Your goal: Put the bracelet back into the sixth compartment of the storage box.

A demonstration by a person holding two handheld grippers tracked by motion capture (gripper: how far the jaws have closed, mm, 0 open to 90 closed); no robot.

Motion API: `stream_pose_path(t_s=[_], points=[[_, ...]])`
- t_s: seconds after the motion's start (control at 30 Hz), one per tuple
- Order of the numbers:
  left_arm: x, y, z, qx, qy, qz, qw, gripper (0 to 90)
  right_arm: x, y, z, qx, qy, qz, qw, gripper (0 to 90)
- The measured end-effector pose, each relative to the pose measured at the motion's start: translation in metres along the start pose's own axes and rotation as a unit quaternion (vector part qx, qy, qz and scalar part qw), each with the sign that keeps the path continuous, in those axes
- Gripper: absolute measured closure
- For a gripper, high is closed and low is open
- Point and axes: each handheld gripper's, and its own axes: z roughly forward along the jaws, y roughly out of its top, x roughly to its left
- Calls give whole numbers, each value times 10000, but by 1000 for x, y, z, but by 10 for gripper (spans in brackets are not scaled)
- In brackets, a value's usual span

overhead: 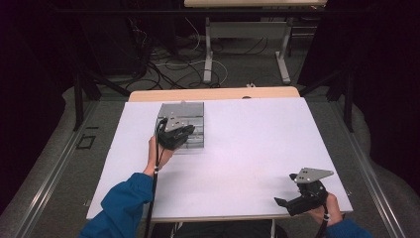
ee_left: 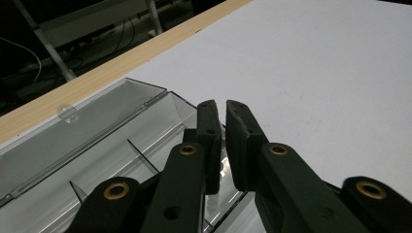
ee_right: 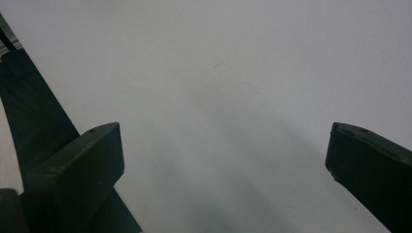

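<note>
Clear plastic organizer box point(overhead: 190, 130) is the thing here, sitting on the far left part of the white table point(overhead: 247, 148), close to the far edge where the wooden strip point(overhead: 213, 93) shows. Its lid point(ee_left: 73, 131) is flipped open and lies flat toward the far side, hinged along the box's back wall. Inside, thin see-through dividers point(ee_left: 141, 155) split it into several compartments, and as far as I can tell the ones in view have nothing in them, though the gripper covers part of the box so I can't vouch for every slot.

The left gripper point(overhead: 174, 135) hovers right over the box, its tips pointing down at the right-hand side of it. In the left gripper view the jaws are closed, just a sliver of gap between the two black pads point(ee_left: 210, 141), and nothing is pinched between them. They sit over the box's right wall; whether they actually touch the plastic I can't tell.

The right gripper point(overhead: 297, 194) is well apart from all that, resting near the front right corner of the table in the person's hand point(overhead: 327, 208). Its jaws are spread wide, with only bare white table between the pads point(ee_right: 82, 165).

A blue sleeve point(overhead: 126, 198) comes in at bottom left.
</note>
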Motion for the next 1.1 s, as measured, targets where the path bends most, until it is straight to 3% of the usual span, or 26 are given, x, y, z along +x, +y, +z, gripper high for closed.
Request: stream_pose_path(t_s=[0.53,1.1], points=[[1,-3,8,109,-31,14,9999,849,0,0,0,40,28,2,10000,0],[1,-7,28,611,-194,30,9979,845,-1,0,0,63,69,-68,9999,1]])
